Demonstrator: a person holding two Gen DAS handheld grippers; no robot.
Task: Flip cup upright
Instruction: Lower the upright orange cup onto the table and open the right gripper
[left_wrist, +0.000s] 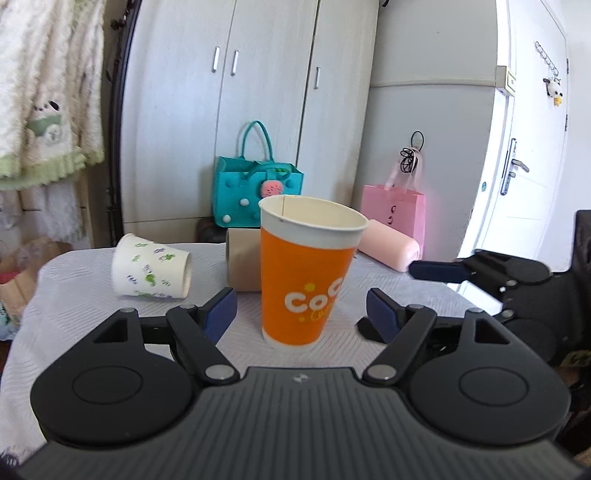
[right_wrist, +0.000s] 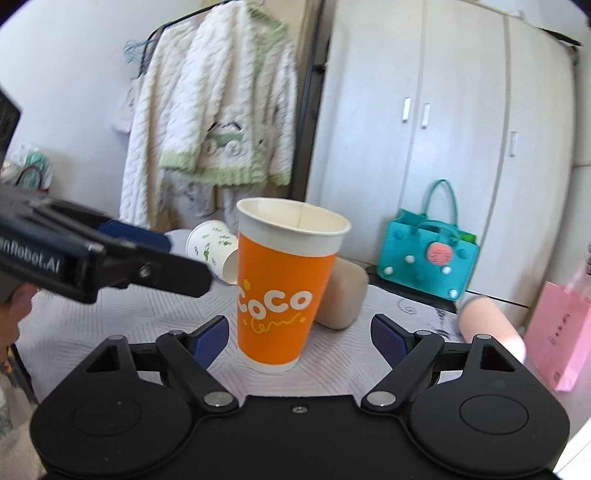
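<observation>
1. Orange cup (left_wrist: 304, 273) standing mouth-up on the quilted tablecloth (left_wrist: 85, 295), base flat, rim level – reads as already flipped, so this step looks done.
2. Left gripper (left_wrist: 301, 314) just short of the orange cup, jaws wide apart, blue pads either side of the lower wall with clear gaps, touching nothing. Likely a release stance – pads held clear so the cup isn't dragged over.
3. Right gripper (right_wrist: 299, 338) also facing the orange cup from another angle, jaws spread, cup base sitting between the pads without contact. Nothing gripped by either tool.
4. In the right wrist view, left gripper body seen side-on, left of the orange cup, fingers aimed toward it.
5. White patterned cup (left_wrist: 151, 271) lying on its side left of and behind the orange cup, mouth toward it – probably the next candidate.
6. Beige cylinder (left_wrist: 243, 260) on its side directly behind the orange cup, partly hidden by it; pink cylinder (left_wrist: 388, 245) on its side behind and to the right.
7. Teal bag (left_wrist: 256, 192) and pink bag (left_wrist: 393, 210) further back beyond the orange cup, off the table against the wardrobe (left_wrist: 258, 92) – not in play.
8. Risk: paper cup light and tall, narrow base; a pad brushing it on retreat could tip it. Best backed straight out, jaws kept wide.
</observation>
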